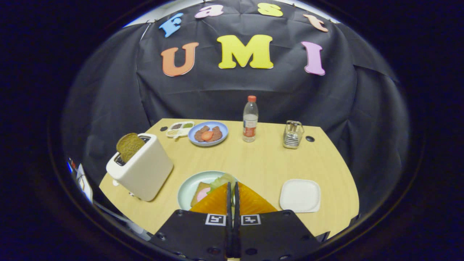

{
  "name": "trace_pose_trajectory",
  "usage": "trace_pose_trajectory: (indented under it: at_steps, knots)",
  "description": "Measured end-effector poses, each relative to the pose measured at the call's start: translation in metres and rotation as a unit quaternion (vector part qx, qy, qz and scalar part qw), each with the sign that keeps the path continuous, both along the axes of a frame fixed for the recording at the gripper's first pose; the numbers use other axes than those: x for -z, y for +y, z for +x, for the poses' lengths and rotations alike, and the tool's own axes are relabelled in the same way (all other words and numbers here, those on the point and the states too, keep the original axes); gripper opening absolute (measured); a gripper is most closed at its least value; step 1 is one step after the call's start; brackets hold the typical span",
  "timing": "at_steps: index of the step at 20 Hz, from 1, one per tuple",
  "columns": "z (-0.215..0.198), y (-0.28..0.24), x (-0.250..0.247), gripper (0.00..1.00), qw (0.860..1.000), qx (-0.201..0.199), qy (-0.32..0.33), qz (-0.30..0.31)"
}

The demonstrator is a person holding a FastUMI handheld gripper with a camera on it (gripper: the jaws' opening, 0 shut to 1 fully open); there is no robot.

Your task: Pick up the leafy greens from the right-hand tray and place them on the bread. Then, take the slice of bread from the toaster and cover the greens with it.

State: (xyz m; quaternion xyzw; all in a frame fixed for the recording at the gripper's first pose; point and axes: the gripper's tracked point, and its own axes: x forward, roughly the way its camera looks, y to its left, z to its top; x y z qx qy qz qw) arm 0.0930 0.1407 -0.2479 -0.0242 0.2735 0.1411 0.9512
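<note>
Nearly closed, hand-held gripper (232, 188) pinches leafy greens (222, 180) above plate (188, 186) on wooden table (261, 163).

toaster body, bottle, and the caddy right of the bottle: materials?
Toaster: looks like matte white plastic, soft sheen, rounded corners. Bottle: clear plastic, see-through, red cap. Caddy: probably metal wire, shiny silver. Gripper fingers nearly closed over the pale green plate.

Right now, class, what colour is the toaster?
White toaster, best seen in the gripper view; tongs closed.
</note>
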Motion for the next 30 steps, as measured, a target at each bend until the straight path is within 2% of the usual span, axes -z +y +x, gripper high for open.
trace_pose_trajectory:
  at_steps: [3, 7, 17, 22, 25, 26, 28, 30]
  knots:
    - [-0.002, 0.048, 0.014, 0.01, 0.999, -0.011, 0.032, 0.029]
    - [0.004, 0.081, 0.045, 0.0, 0.996, -0.013, 0.078, 0.045]
    - [0.086, 0.05, 0.108, 0.01, 0.992, 0.051, 0.113, 0.004]
    - [0.091, 0.053, 0.123, 0.04, 0.99, 0.054, 0.126, 0.001]
    - [0.084, 0.054, 0.118, 0.26, 0.991, 0.052, 0.122, -0.007]
    - [0.082, 0.055, 0.115, 0.28, 0.992, 0.051, 0.118, -0.009]
    - [0.076, 0.057, 0.104, 0.41, 0.993, 0.049, 0.104, -0.016]
    - [0.072, 0.059, 0.089, 0.63, 0.996, 0.042, 0.078, -0.031]
